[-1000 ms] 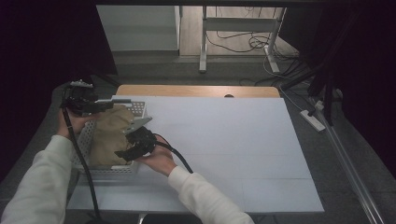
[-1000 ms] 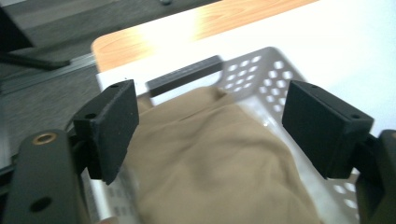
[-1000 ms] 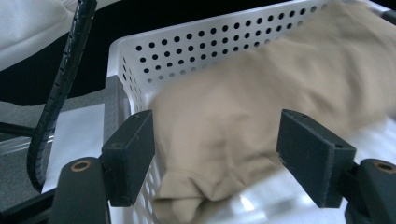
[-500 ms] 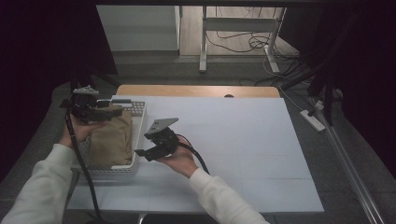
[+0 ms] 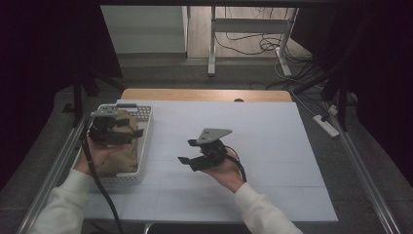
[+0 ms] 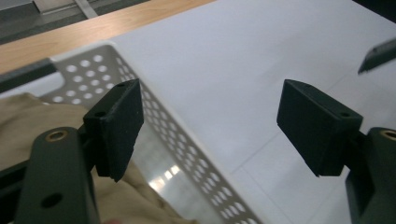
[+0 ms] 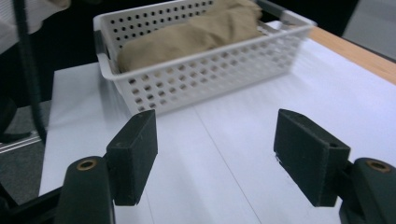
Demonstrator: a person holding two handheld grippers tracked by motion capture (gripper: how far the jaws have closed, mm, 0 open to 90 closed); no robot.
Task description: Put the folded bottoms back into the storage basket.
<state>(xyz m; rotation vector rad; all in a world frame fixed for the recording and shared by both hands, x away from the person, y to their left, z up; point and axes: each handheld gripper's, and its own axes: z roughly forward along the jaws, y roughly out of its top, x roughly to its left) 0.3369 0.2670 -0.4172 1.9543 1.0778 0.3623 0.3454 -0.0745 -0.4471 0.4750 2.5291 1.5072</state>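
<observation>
The crumpled tan cloth [image 5: 117, 146] lies bundled in the white perforated plastic basket [image 5: 144, 141] (apparently stowed), so both the left gripper [image 6: 210, 121] and right gripper [image 7: 215, 154] hang with fingers spread, empty.

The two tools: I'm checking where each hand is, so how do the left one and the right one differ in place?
The left tool hangs over the white basket with the tan cloth under it; the right tool is over the bare white table, clear of the basket. Both are open with nothing between their pads.
</observation>
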